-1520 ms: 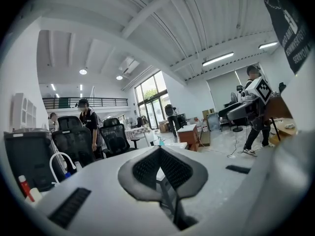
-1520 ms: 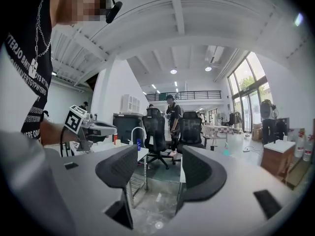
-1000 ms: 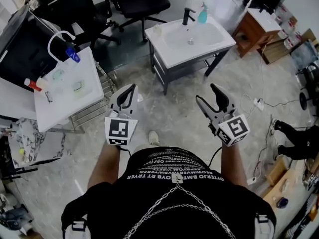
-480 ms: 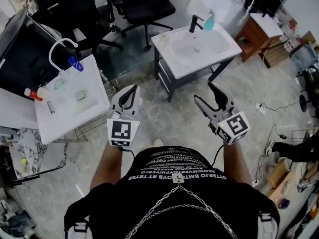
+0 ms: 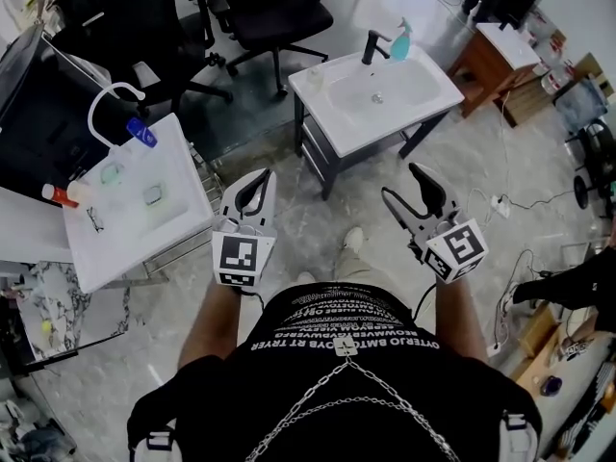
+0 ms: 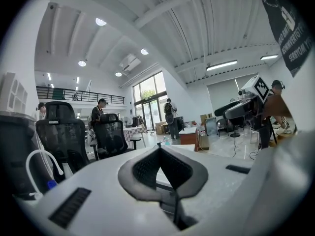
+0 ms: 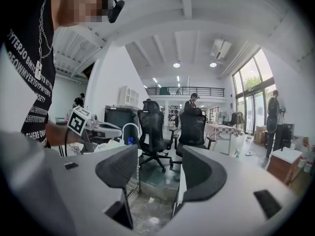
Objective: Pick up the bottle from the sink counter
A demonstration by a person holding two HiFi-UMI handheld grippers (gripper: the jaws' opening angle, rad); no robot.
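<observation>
Left gripper (image 5: 258, 177) was closed, tips touching, nothing between them. Right gripper (image 5: 400, 183) was open and empty. Both were over the floor (image 5: 322, 221), well apart from the sink counter (image 5: 310, 83). Teal bottle (image 5: 398, 40) stood upright at the counter's back edge, just beside the black faucet (image 5: 372, 46)

The bottle (image 5: 399, 40) stands beside the tap (image 5: 372, 46) on the far rim of the sink bench (image 5: 428, 99); a cabinet (image 5: 502, 61) stands to its right.
</observation>
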